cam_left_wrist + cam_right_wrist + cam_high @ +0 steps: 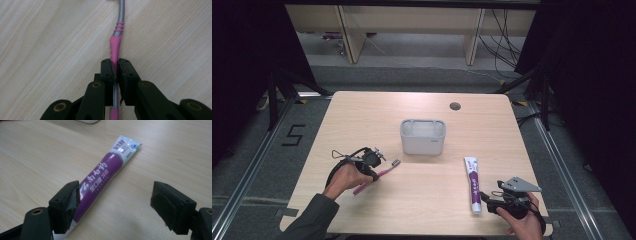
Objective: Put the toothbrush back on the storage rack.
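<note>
A pink and grey toothbrush (pixel 377 176) lies on the table at the left, bristle end toward the white holder. My left gripper (pixel 373 165) is shut on the toothbrush handle (pixel 115 50), which runs up between the two closed pads in the left gripper view. A white and purple toothpaste tube (pixel 473 182) lies lengthwise at the right. My right gripper (pixel 486 198) stands open at the tube's near end; in the right gripper view the toothpaste tube (pixel 100 180) lies beside the left pad, with the gap between the jaws over bare table.
A white rectangular holder (pixel 422 136) stands at the table's middle, beyond both items. A round cable hole (pixel 455 106) sits near the far edge. The wooden table (pixel 362 120) is bare toward the back; shelving legs and cables stand on the floor beyond it.
</note>
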